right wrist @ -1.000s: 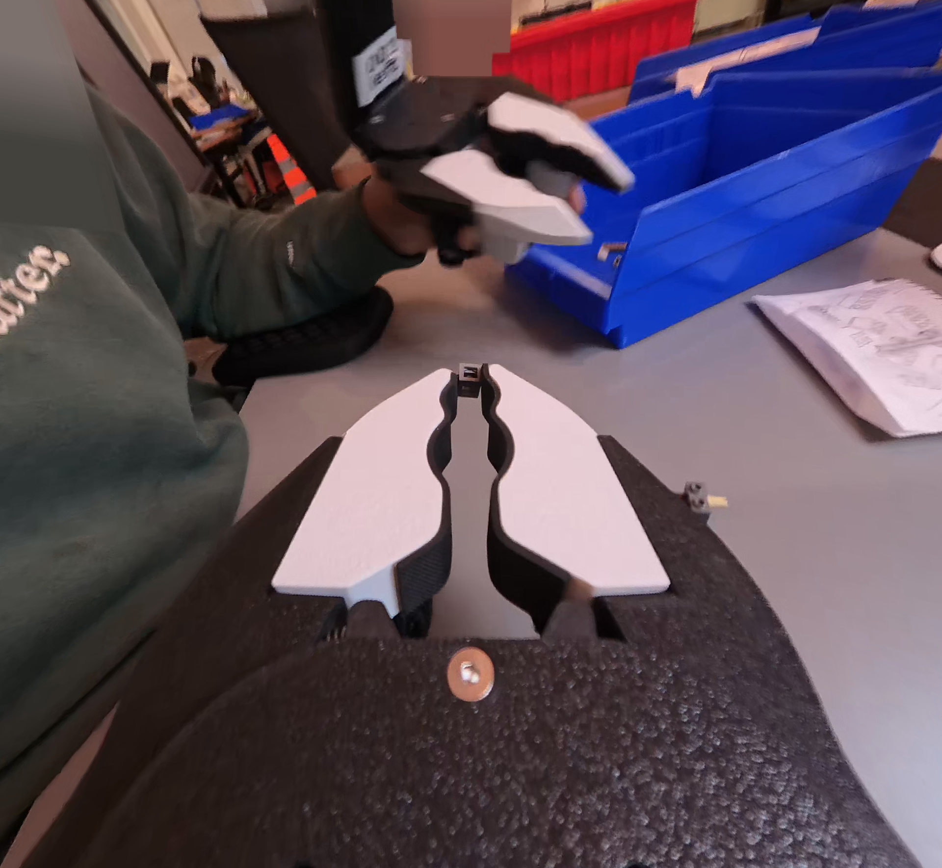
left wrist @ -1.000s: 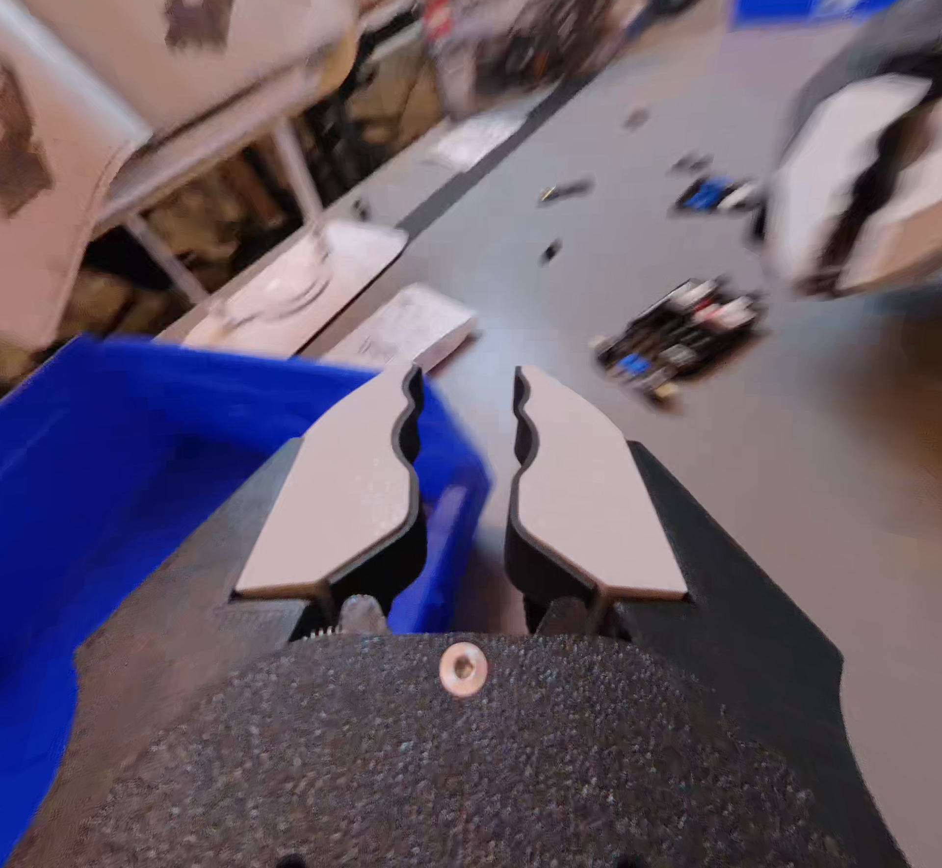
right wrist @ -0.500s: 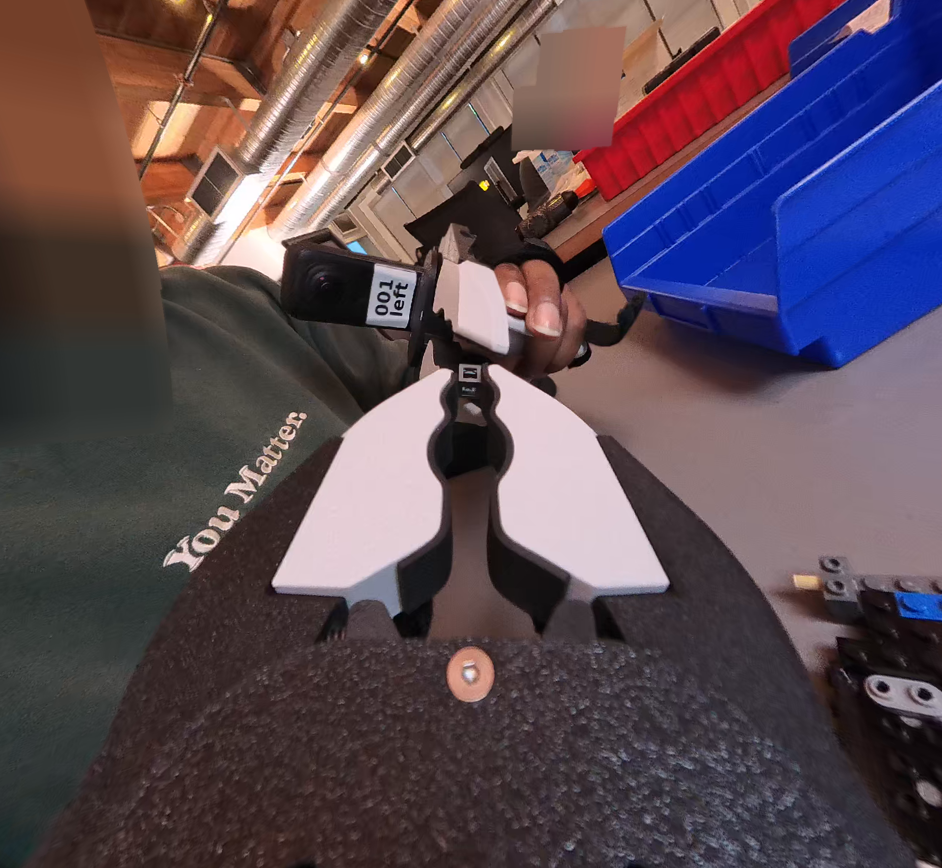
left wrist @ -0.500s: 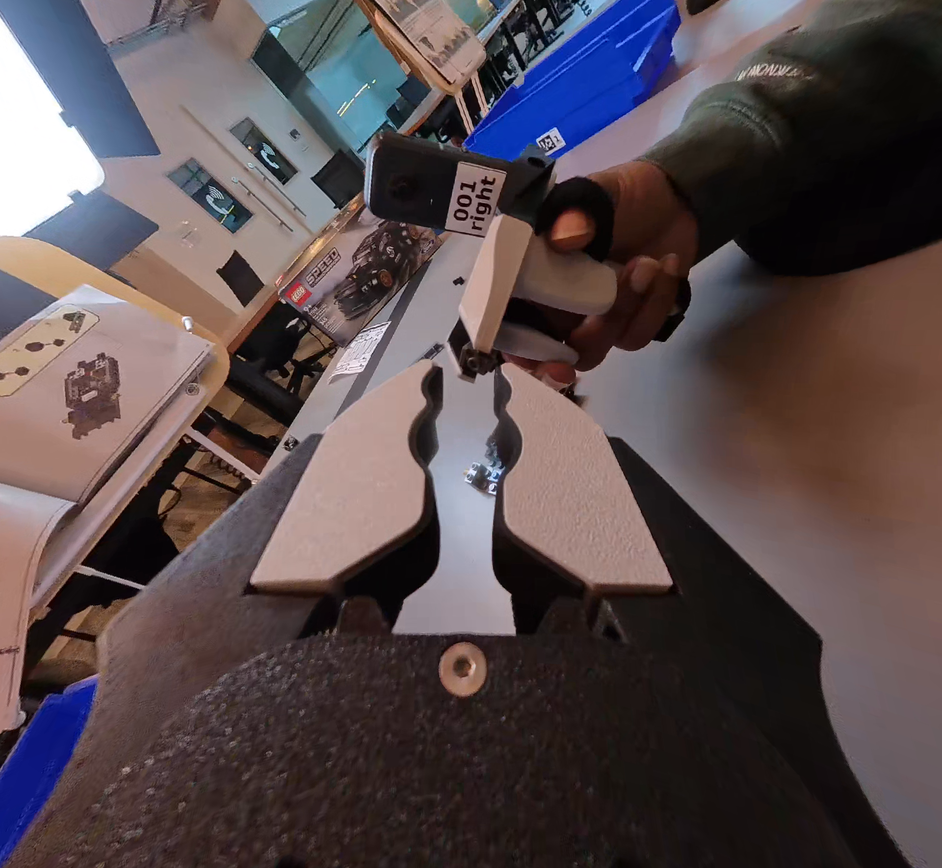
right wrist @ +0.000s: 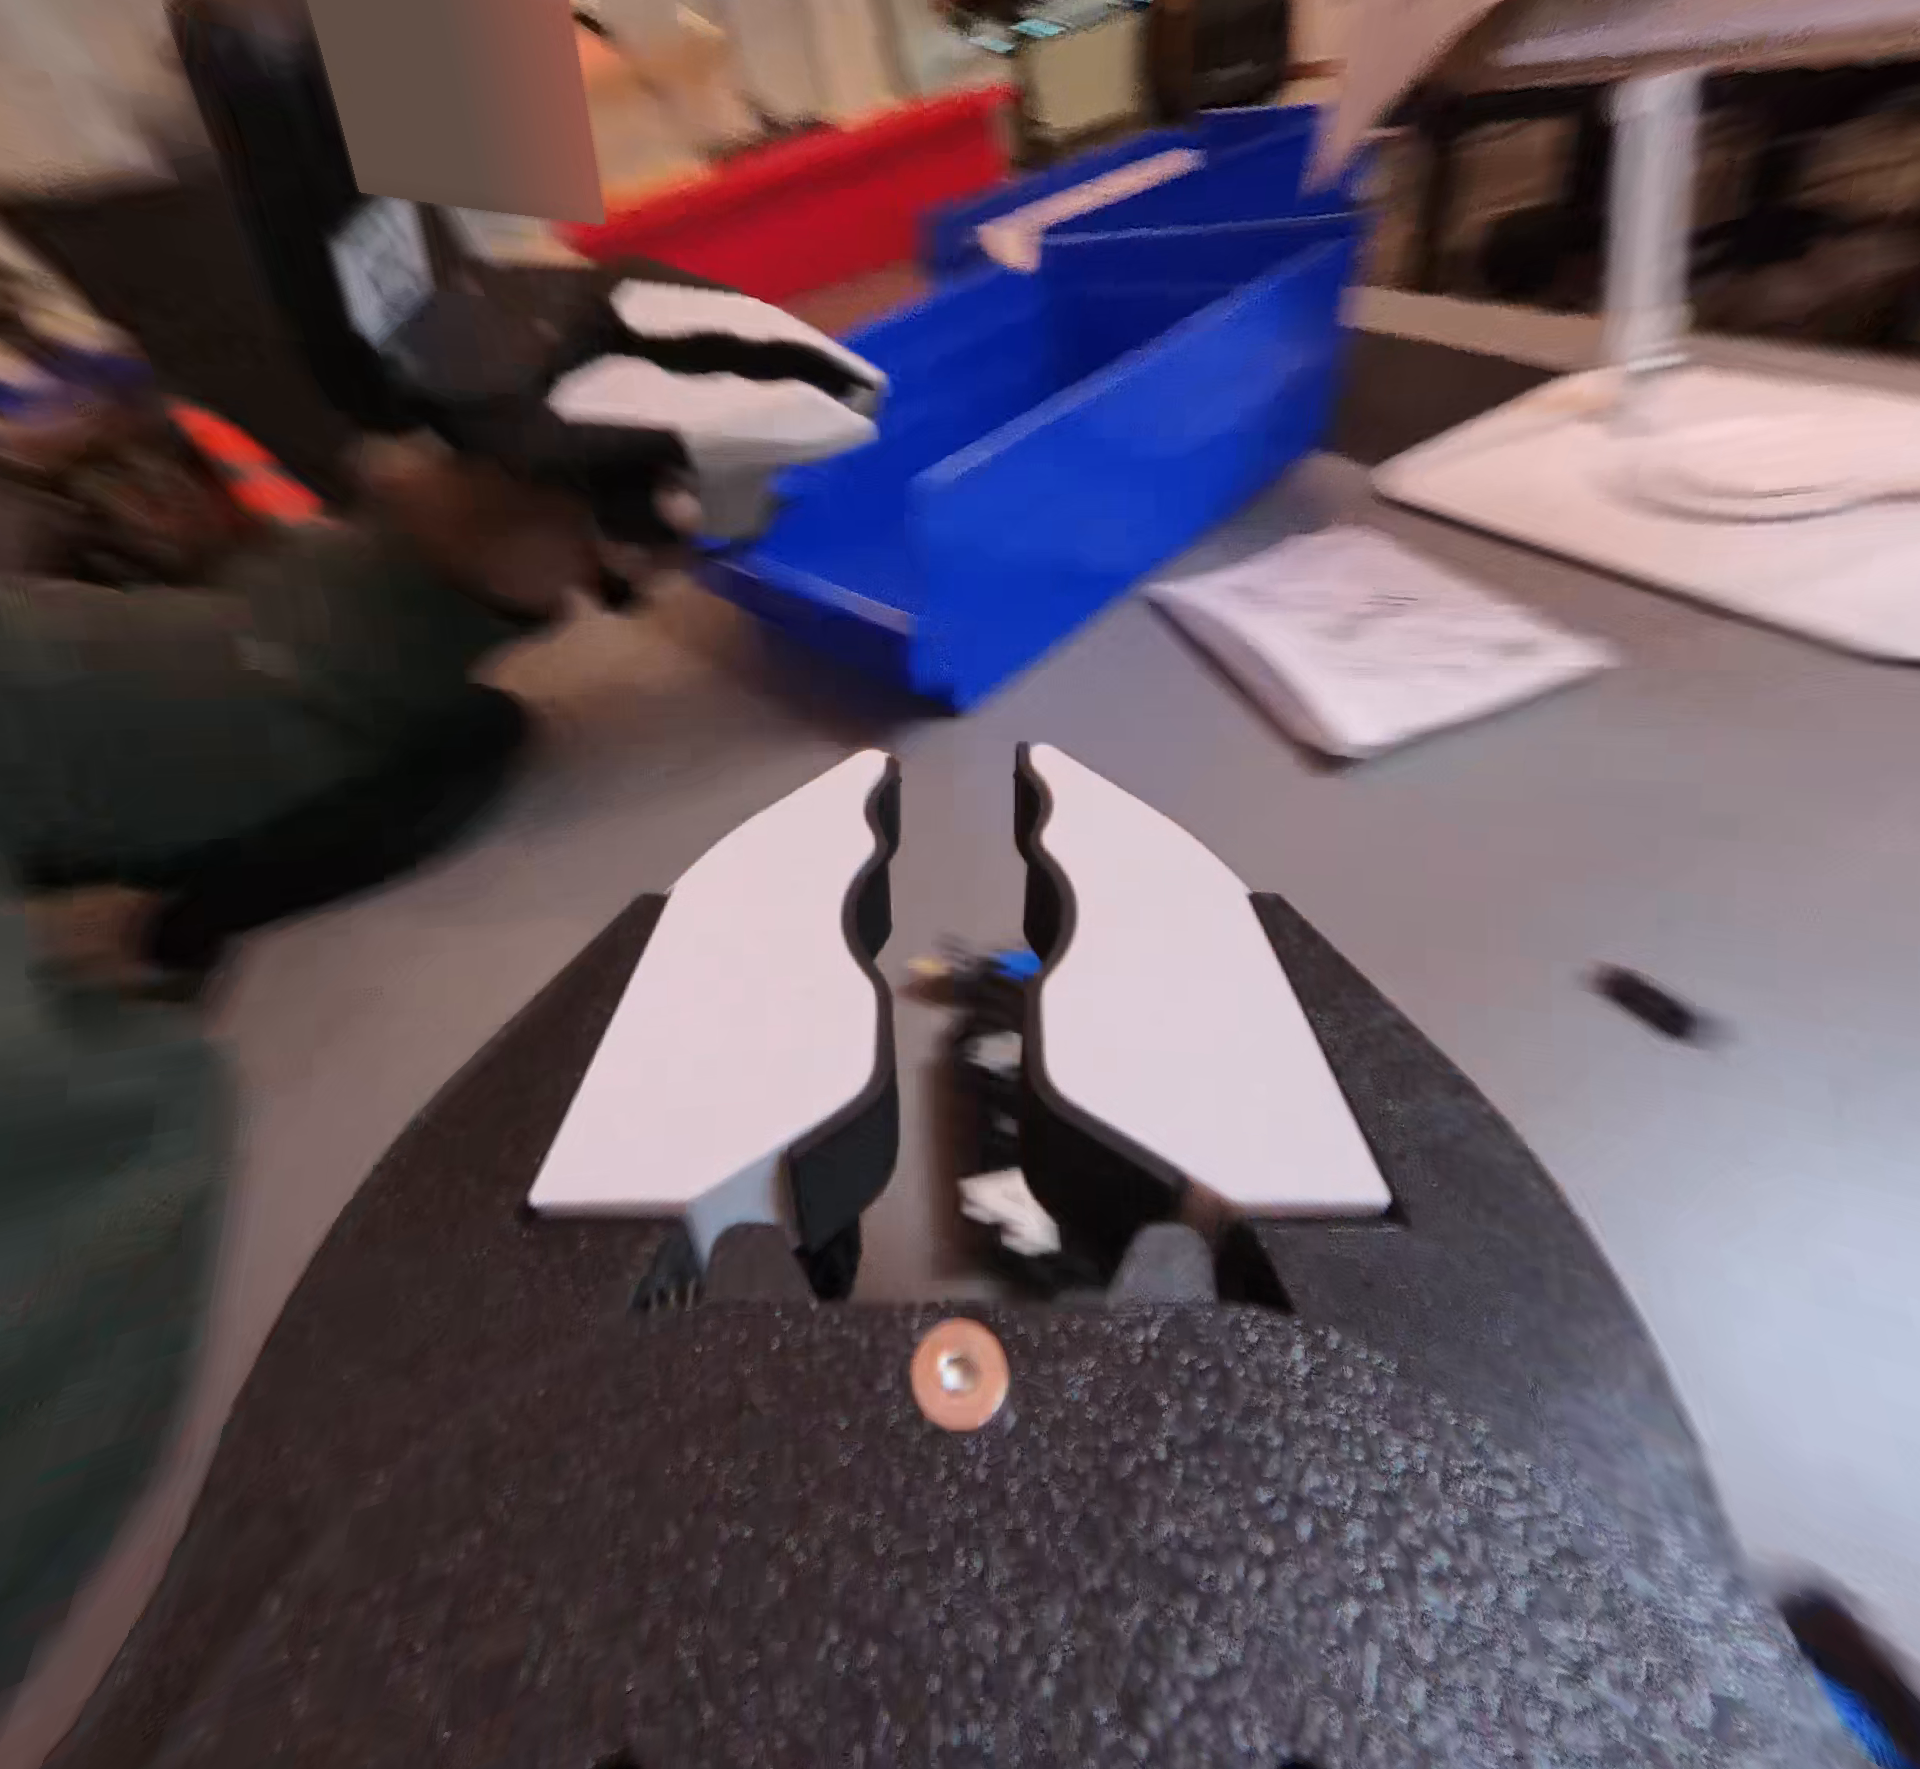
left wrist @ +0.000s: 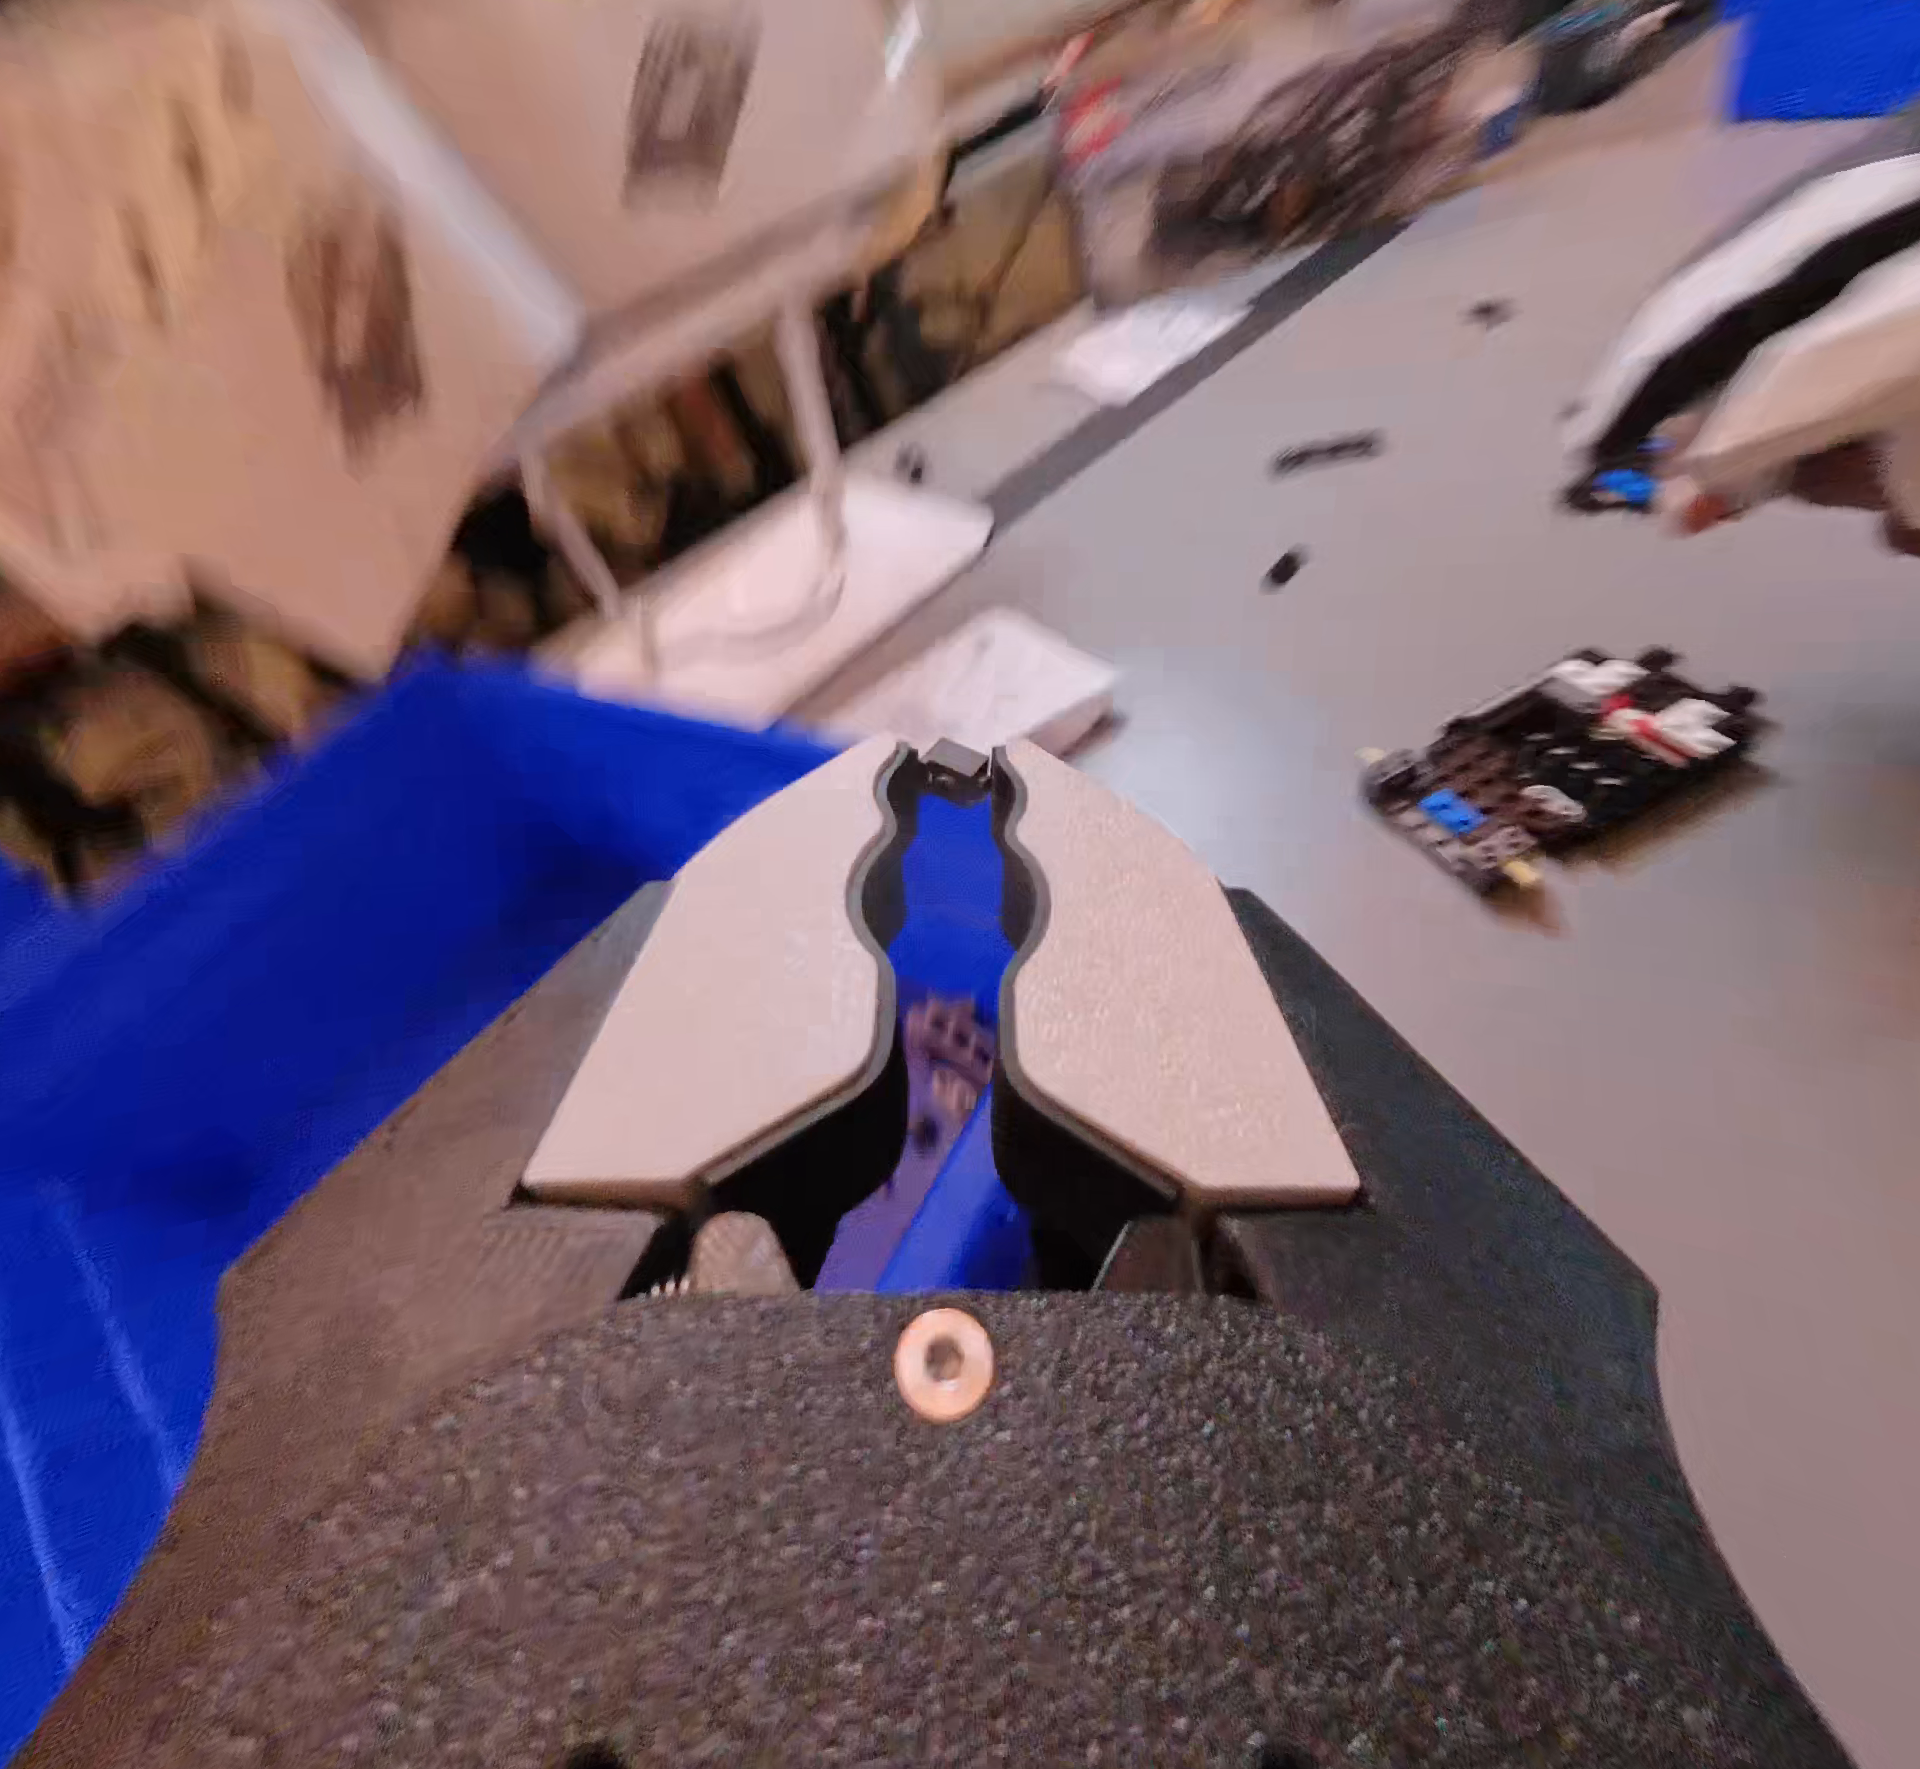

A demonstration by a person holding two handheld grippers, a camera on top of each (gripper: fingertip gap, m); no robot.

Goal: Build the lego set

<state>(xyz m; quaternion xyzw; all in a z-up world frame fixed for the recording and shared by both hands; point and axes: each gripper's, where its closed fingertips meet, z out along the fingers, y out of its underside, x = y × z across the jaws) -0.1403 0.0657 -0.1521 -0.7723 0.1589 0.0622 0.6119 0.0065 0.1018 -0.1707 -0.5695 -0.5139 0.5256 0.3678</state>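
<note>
My left gripper [left wrist: 951, 769] is shut on a small dark brick piece [left wrist: 953, 763] at its fingertips, held above a blue bin [left wrist: 312, 888] that lies under and left of it. It also shows in the right wrist view [right wrist: 868, 405], over the same blue bin [right wrist: 1091, 472]. My right gripper [right wrist: 956, 763] is open and empty above the grey table [right wrist: 1558, 888], with a dark brick assembly [right wrist: 987, 1023] showing between its fingers. In the left wrist view that assembly [left wrist: 1558, 774] lies on the table, with the right gripper [left wrist: 1600, 452] farther off. Both views are motion-blurred.
A paper booklet [right wrist: 1371, 628] lies right of the blue bin, by a white stand base [right wrist: 1662, 483]. A red bin [right wrist: 810, 161] stands behind. Small dark pieces [left wrist: 1325, 452] lie loose on the table. A person's green sleeve [right wrist: 208, 680] is at the left.
The small dark piece passed from my right gripper to my left, which shut on it and swung over the blue bin. My right gripper opened and moved above the brick assembly.
</note>
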